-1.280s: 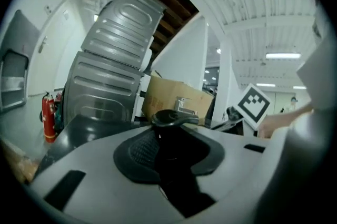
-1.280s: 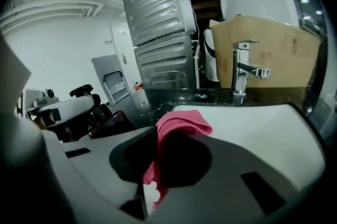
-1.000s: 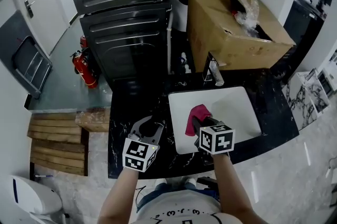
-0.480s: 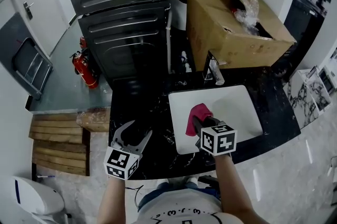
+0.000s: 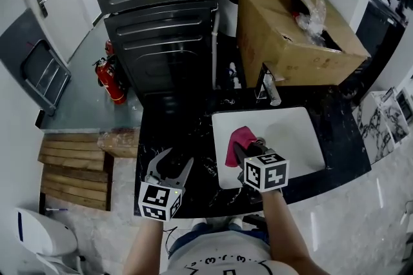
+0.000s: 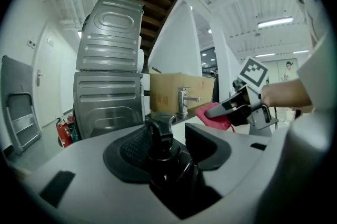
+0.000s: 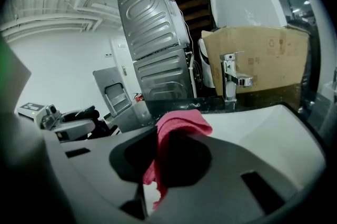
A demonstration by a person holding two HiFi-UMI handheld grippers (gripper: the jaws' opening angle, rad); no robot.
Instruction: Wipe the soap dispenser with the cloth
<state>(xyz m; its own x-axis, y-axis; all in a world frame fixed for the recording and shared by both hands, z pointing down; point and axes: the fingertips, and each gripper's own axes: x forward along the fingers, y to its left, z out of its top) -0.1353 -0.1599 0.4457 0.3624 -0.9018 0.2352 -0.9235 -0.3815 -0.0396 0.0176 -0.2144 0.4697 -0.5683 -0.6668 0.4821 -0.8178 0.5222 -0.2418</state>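
A black soap dispenser (image 6: 160, 136) with a pump head stands upright on the dark counter between the jaws of my left gripper (image 6: 169, 150). Those jaws have just been closing a little, but a gap still shows on the dispenser's right side, so the gripper is open around it. In the head view the left gripper (image 5: 170, 168) sits near the counter's front left, and the dispenser is lost against the black top. My right gripper (image 5: 241, 150) is shut on a pink cloth (image 5: 239, 141) over the sink's left edge. The cloth (image 7: 178, 127) drapes over its jaws.
A white sink basin (image 5: 293, 135) with a chrome faucet (image 5: 268, 88) lies to the right in the black marble counter (image 5: 187, 128). Behind stand a cardboard box (image 5: 284, 41) and stacked grey metal appliances (image 5: 161, 15). A fire extinguisher (image 5: 111, 81) and wooden pallet (image 5: 71, 170) are at left.
The left gripper's jaws have spread much wider than one second ago, and it has drawn back towards the counter's front edge. The right gripper keeps the cloth in place.
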